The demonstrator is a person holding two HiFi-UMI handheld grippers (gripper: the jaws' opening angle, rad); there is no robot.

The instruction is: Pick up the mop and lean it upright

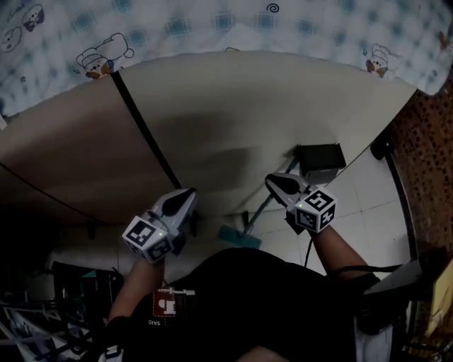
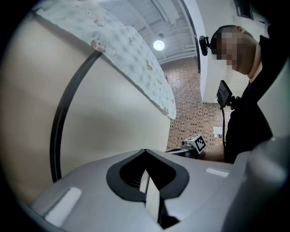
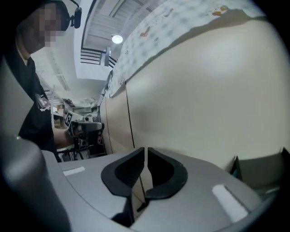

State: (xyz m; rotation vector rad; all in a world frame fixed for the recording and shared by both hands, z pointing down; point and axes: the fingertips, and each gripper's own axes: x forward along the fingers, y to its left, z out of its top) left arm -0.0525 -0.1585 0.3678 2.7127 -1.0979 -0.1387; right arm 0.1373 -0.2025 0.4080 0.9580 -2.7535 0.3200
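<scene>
In the head view the mop's teal head point(image 1: 238, 237) rests on the floor at the foot of the beige wall point(image 1: 233, 120). Its thin handle point(image 1: 260, 211) slants up toward the wall, below my right gripper point(image 1: 273, 182). That gripper is raised in front of the wall, and its jaws point(image 3: 146, 149) are closed to a thin slit with nothing between them. My left gripper point(image 1: 190, 193) is held up to the left of the mop, also facing the wall. Its jaws point(image 2: 144, 152) meet at the tips and are empty. Neither gripper touches the mop.
A black strip point(image 1: 145, 127) runs down the wall. A dark box point(image 1: 320, 162) stands on the tiled floor by the wall's foot, right of the right gripper. Cluttered shelving point(image 1: 64, 297) fills the lower left. Patterned wallpaper point(image 1: 212, 21) covers the upper wall.
</scene>
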